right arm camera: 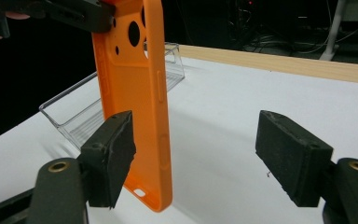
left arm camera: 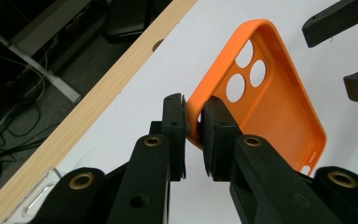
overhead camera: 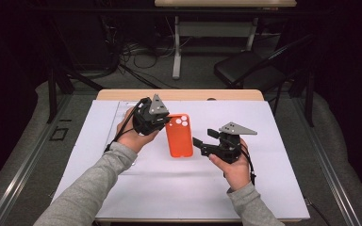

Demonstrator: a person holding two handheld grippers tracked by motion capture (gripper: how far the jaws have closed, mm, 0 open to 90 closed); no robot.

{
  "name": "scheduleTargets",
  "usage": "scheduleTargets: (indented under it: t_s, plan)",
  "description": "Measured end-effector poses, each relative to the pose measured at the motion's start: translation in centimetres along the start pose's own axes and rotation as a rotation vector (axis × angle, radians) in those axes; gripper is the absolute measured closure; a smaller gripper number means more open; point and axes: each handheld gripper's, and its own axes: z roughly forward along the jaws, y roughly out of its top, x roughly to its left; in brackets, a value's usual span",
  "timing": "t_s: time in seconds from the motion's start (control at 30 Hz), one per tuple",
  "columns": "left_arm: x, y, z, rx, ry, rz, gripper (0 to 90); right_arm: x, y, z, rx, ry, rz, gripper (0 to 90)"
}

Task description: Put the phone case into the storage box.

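White tabletop (overhead camera: 136, 188), dark room behind. Orange case (overhead camera: 178, 135) at frame centre, top corner pinched by left gripper (left arm camera: 193, 123). Right gripper (right arm camera: 193, 154) fingers wide apart, nothing gripped. Handover step, probably; next: clear right gripper without knocking case.

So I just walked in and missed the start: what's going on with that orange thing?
A person works at a white table with a gripper in each hand. The left gripper is shut on the top corner of an orange phone case, holding it up off the table. The right gripper is open beside the case's lower end, with one of its fingers close to it and the other well clear. A clear tray lies behind the case.
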Motion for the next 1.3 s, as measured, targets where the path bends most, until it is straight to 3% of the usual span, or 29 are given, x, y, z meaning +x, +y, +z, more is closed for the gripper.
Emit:
scheduleTargets:
  t_s: [0.27, 0.57, 1.3]
  plan:
    - [1.2, -0.1, -0.1, -0.004, 0.013, 0.01, 80.7, -0.2, -0.2, 0.2, 0.012, -0.01, -0.014, 27.0]
    - [3.1, -0.7, -0.4, 0.0, 0.019, -0.018, 80.6, -0.4, -0.5, 0.5, 0.031, -0.016, -0.009, 25.9]
    - [6.3, -0.9, 0.0, 0.053, 0.017, -0.006, 80.4, -0.7, -0.8, 0.6, 0.033, -0.048, -0.015, 26.3]
